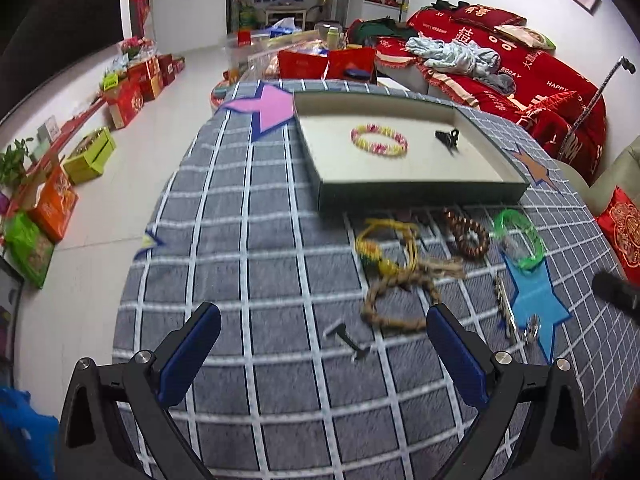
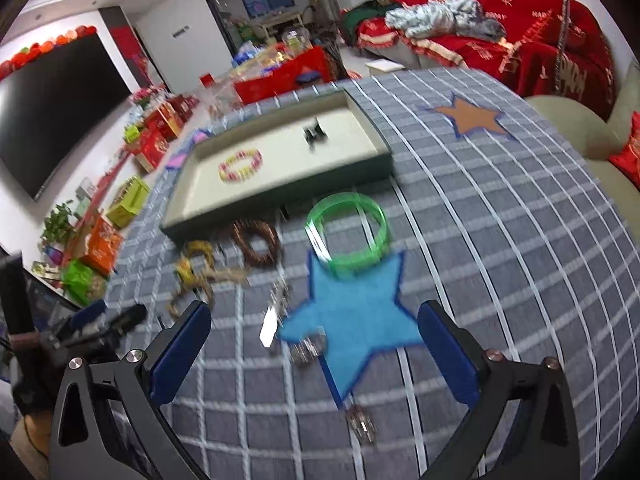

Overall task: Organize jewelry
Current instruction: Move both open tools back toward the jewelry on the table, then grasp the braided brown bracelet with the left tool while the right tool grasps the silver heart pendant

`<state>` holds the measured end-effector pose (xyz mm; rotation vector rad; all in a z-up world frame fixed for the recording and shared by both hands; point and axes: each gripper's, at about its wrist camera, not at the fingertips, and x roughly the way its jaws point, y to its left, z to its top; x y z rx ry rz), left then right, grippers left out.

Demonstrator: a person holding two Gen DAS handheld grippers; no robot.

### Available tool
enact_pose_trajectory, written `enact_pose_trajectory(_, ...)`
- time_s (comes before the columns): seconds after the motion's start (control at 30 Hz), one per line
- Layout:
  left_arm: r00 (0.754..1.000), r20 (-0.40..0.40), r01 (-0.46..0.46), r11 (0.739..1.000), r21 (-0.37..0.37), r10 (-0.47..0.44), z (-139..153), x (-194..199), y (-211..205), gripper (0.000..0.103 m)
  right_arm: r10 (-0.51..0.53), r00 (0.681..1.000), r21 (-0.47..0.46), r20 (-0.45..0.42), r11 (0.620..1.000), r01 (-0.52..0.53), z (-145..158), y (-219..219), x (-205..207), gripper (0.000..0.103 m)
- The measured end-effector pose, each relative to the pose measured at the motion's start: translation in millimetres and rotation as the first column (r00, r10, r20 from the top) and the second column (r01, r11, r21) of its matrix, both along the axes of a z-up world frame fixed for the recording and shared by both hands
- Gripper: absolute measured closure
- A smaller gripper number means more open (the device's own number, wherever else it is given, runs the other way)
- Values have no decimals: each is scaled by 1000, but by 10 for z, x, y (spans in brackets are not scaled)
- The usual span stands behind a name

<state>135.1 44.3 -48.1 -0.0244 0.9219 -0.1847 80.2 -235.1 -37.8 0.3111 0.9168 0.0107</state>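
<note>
Jaws of both grippers stand spread wide with nothing between the blue pads. The left gripper (image 1: 324,344) hovers over the grey checked tablecloth (image 1: 224,240) of the table, a small dark hair clip (image 1: 348,342) lying just beyond its gap. The right gripper (image 2: 316,344) has the lower arm of a blue paper star (image 2: 356,312) in its gap.

At twelve o'clock from the left jaws lies a shallow rectangular tray (image 1: 420,194), dark green outside and pale inside. It holds a pink-and-yellow beaded bracelet (image 1: 379,141) and, at three o'clock from that, a black claw clip (image 1: 447,137), the two apart.

Outside the tray, near its front wall, the loose jewelry lies in a cluster: a yellow knotted cord piece (image 1: 384,248) touching a braided tan rope loop (image 1: 394,300), a brown beaded bracelet (image 1: 466,234), and a translucent green plastic bangle (image 1: 520,240) resting on the star's top point. A silvery metal chain (image 1: 506,308) runs along the star's left edge.

Only the right wrist view shows an orange star (image 2: 468,118) at one o'clock on the cloth and a silvery piece (image 2: 362,426) by the blue star's bottom tip; it is blurred. Only the left wrist view shows a pink star (image 1: 268,110) at ten o'clock from the tray.
</note>
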Motion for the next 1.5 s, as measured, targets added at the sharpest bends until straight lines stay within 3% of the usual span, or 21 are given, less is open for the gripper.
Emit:
enact_pose_trajectory(0.3, 998, -27, 51, 998, 29, -51, -146, -81, -192, 0, -56, 996, -11, -75, 998, 56, -298, -87, -391, 0)
enact_pose_trajectory(0.63, 997, -44, 63, 997, 38, -61, -215, 4, -291, 0, -28, 996, -63, -85, 998, 23, -435, 11, -522, 1)
enact_pose_trajectory(0.87, 995, -20, 96, 994, 53, -95, -199, 107, -391, 0, -32, 994, -95, -102, 995, 23, -506, 86, -483, 20)
enact_pose_trajectory(1.0, 991, -48, 125, 990, 71, -121, -279, 167, -476, 1, -19, 995, -122, -98, 993, 7, -504, 135, -477, 25)
enact_pose_trajectory(1.17, 987, -50, 156, 983, 94, -151, -324, 145, -540, 12, 1, 995, -163, -96, 986, -16, -510, 204, -479, 37)
enact_pose_trajectory(1.37, 985, -34, 171, 981, 93, -169, -302, 114, -562, 26, 13, 995, -183, -100, 983, -31, -513, 233, -471, 39)
enact_pose_trajectory(1.47, 983, -26, 181, 979, 91, -180, -288, 103, -567, 40, 15, 995, -198, -100, 980, -34, -511, 249, -476, 48)
enact_pose_trajectory(1.5, 983, -25, 184, 979, 89, -182, -286, 104, -569, 50, 15, 995, -209, -99, 977, -35, -509, 255, -476, 51)
